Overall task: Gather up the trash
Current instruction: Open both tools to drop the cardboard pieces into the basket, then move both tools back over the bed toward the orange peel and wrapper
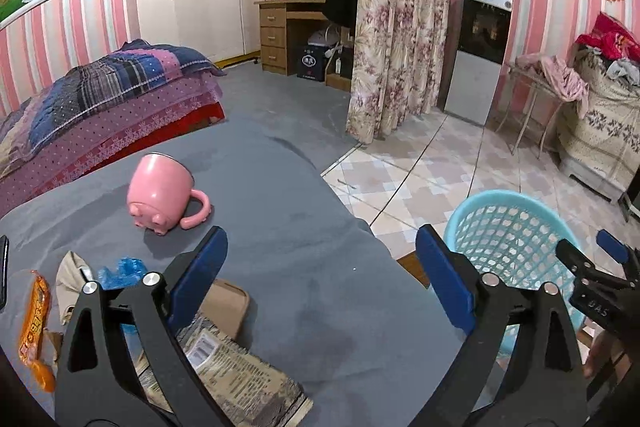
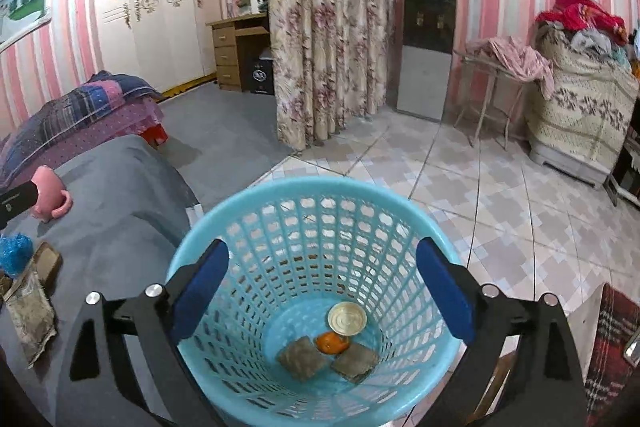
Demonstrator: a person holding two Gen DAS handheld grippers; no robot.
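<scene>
Hovering over the blue basket [image 2: 320, 195], the right gripper [image 2: 320, 287] gapes empty; the left gripper [image 1: 320, 275], likewise wide and empty, should next take the printed wrapper [image 1: 240, 375] at seven o'clock, apparently trash.

Turquoise basket [image 2: 224, 227]; pink mug [image 1: 162, 195]; grey tablecloth [image 1: 300, 247].

My left gripper [image 1: 320, 267]: lower centre of its own view, jaws spread wide, nothing between the blue pads, tilted downward | my right gripper [image 2: 322, 269]: lower centre of its own view, jaws spread wide, pads pressing nothing, tilted downward; its tips also show at the left view's lower right edge.
</scene>
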